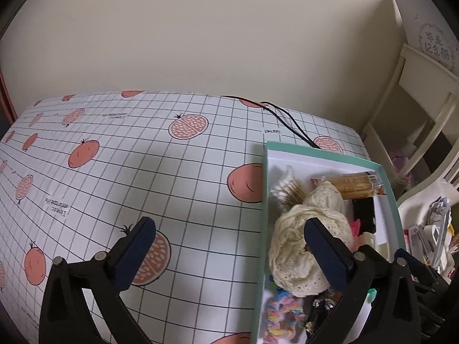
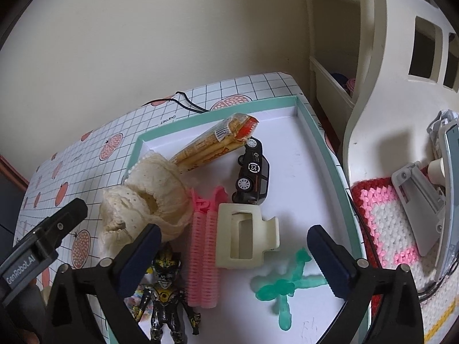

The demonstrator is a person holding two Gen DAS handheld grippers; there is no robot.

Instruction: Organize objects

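Two grippers hover with fingers spread wide, neither grasping anything. Beneath the right gripper (image 2: pixel 235 261) lies the mint-rimmed box (image 2: pixel 321 132): a cream hair claw (image 2: pixel 246 235) just ahead between its fingers, a pink roller (image 2: pixel 202 258) leftward, a green jelly figure (image 2: pixel 282 286) near its right finger. The left gripper (image 1: pixel 229 252) straddles the box's left wall (image 1: pixel 262 229), its right finger over a cream lace cloth (image 1: pixel 292 246).

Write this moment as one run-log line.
left gripper: open, empty | right gripper: open, empty, above tray | cream hair claw, toy car: in tray
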